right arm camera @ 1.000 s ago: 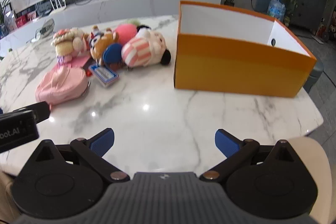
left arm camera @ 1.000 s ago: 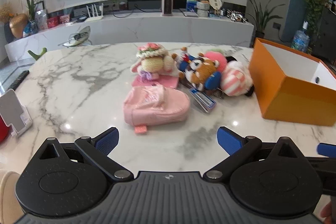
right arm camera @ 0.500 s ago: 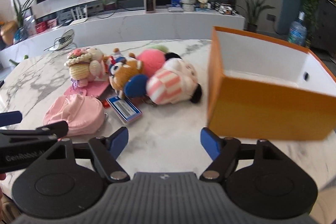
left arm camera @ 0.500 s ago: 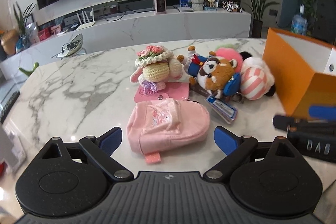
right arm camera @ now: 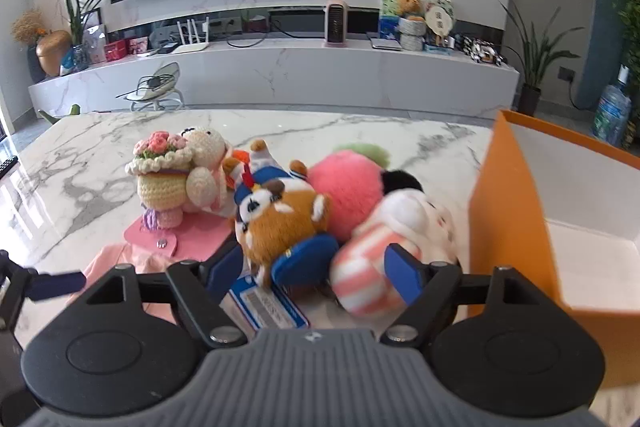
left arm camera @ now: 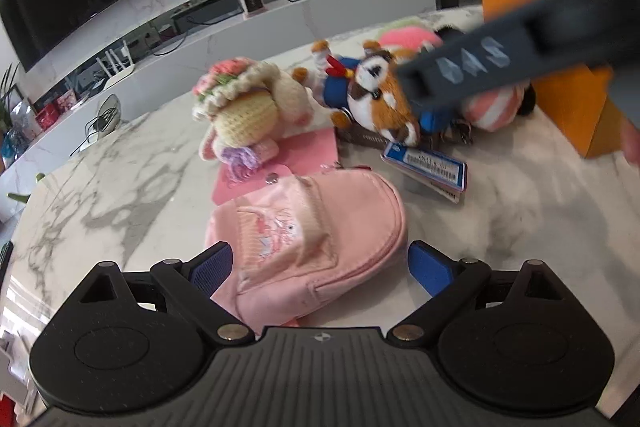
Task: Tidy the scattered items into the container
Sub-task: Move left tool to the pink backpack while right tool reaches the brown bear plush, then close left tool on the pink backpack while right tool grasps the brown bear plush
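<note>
A pink pouch (left arm camera: 316, 239) lies on the marble table between the open fingers of my left gripper (left arm camera: 320, 263). Behind it are a crocheted doll (left arm camera: 244, 111), a pink card holder (left arm camera: 280, 159), a brown chipmunk plush (left arm camera: 380, 99) and a blue card (left arm camera: 428, 163). My right gripper (right arm camera: 316, 267) is open around the chipmunk plush (right arm camera: 284, 227), with the striped plush (right arm camera: 372, 267) at its right finger. A pink ball plush (right arm camera: 348, 187) lies behind. The orange box (right arm camera: 516, 227) stands open at the right.
The right gripper's body (left arm camera: 520, 47) crosses the upper right of the left wrist view. The table's far edge (right arm camera: 260, 113) faces a white TV cabinet (right arm camera: 280, 71) with small items. A water bottle (right arm camera: 612, 111) stands on the floor at far right.
Both grippers have moved forward and down toward the toys. The left now straddles the pink pouch; the right has swung left from the box to the chipmunk plush.
</note>
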A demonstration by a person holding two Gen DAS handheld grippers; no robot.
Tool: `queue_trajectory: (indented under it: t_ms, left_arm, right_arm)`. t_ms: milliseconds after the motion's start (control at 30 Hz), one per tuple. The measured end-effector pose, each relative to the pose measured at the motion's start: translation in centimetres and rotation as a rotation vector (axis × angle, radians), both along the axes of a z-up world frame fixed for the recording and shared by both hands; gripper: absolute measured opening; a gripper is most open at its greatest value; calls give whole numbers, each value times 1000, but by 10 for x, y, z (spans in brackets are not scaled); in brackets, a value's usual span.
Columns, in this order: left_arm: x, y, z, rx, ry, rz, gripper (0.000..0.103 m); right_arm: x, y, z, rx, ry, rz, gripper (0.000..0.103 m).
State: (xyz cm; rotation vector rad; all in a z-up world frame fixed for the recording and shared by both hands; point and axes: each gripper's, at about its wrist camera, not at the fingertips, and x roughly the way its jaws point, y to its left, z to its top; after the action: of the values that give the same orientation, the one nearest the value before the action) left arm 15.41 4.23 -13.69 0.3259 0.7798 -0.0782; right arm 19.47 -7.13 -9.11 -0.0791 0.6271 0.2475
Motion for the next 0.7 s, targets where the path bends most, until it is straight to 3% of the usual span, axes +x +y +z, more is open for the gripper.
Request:
queue_trajectory:
  t_ms: [133,400,467,500,533,567,700]
  left_arm:
    - [3,-4,-10,49,-5,-1,103]
    - [5,-6,-7,45,-12,-1,100]
    - [4,-7,-7,45,-13,-3,97]
    - [4,-7,-7,44,-12,-3,97]
    - [3,-7,-6,42,-12,-6,94]
    - [1,-8,-4,36,-15,-14,83]
    - [-5,-13,0,36,-24,-29,73]
  right_arm:
    - [13,8,-6,-14,-20,35,84]
    - [33,23,-22,-27,5,103,84]
    - [36,27,-27,-44,15,107,82]
    - [37,27,-30,-55,25,106,76]
    - [37,28,-32,-64,32,103,68]
    - [36,27,-32,-65,35,102,68]
    - [29,20,-29,-30,54,107,62]
